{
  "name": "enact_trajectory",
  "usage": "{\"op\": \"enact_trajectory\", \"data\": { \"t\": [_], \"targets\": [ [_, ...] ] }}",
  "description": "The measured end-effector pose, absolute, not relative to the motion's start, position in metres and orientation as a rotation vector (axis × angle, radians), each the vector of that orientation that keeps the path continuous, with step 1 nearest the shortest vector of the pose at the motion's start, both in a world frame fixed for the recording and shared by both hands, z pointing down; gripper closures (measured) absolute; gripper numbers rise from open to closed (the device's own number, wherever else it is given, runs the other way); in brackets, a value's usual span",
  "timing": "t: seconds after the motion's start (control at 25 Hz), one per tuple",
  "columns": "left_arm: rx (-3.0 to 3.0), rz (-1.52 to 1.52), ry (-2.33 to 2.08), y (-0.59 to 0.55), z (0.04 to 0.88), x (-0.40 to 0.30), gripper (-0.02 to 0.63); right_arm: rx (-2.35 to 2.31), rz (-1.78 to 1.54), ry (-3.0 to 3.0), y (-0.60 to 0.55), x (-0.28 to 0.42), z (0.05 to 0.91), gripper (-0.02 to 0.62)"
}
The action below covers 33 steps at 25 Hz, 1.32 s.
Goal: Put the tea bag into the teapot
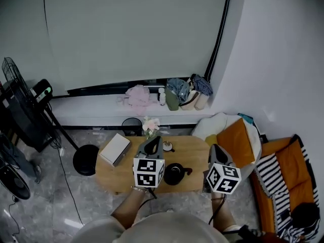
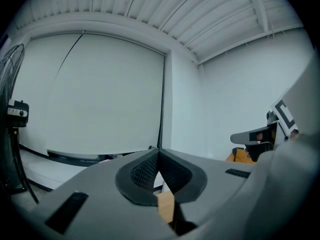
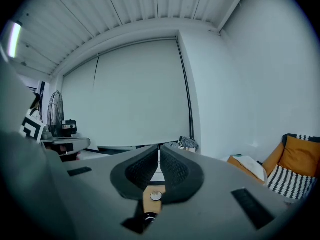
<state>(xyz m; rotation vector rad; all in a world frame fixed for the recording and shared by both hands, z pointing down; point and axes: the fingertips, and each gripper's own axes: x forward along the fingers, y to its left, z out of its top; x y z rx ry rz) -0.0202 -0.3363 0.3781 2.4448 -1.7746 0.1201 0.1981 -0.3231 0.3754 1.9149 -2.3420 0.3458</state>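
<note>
We saw the left gripper (image 1: 153, 140) fingers (image 2: 145, 171) pressed together, empty, right gripper (image 1: 215, 148) fingers (image 3: 175, 169) likewise closed on nothing, black teapot (image 1: 174, 173) on the wooden desk (image 1: 195, 147) between both pairs of fingers, nearer the left, tea bag not discernible.

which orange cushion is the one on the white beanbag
The orange cushion nearest the oval wooden table: it rests on the white beanbag. The other orange cushion lies farther right, beside black-and-white striped fabric.
</note>
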Motion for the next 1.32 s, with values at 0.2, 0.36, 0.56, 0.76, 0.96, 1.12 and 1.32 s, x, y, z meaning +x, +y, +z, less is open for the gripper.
{"op": "enact_trajectory", "data": {
  "t": [0.2, 0.36, 0.56, 0.76, 0.96, 1.12, 1.32],
  "targets": [
    [2.458, 0.115, -1.766, -0.34, 0.376, -0.02, 0.601, 1.936, 0.343, -2.329, -0.323, 0.201, 0.374, 0.554],
    [2.462, 0.117, -1.754, -0.341, 0.377, -0.018, 0.601, 1.945, 0.355, -2.303, -0.32, 0.204, 0.378, 0.561],
    [2.457, 0.112, -1.746, -0.341, 0.38, -0.018, 0.601, 1.964, 0.397, -2.292, -0.318, 0.206, 0.382, 0.561],
    [2.454, 0.111, -1.729, -0.338, 0.382, -0.012, 0.601, 1.968, 0.442, -2.301, -0.315, 0.206, 0.386, 0.561],
    [2.458, 0.112, -1.721, -0.333, 0.386, -0.009, 0.601, 1.952, 0.46, -2.298, -0.309, 0.204, 0.392, 0.561],
    [2.454, 0.112, -1.715, -0.33, 0.389, -0.009, 0.601, 1.952, 0.468, -2.292, -0.305, 0.204, 0.394, 0.561],
    [2.451, 0.11, -1.71, -0.325, 0.39, -0.008, 0.601, 1.95, 0.461, -2.282, -0.299, 0.206, 0.394, 0.561]
  ]
}}
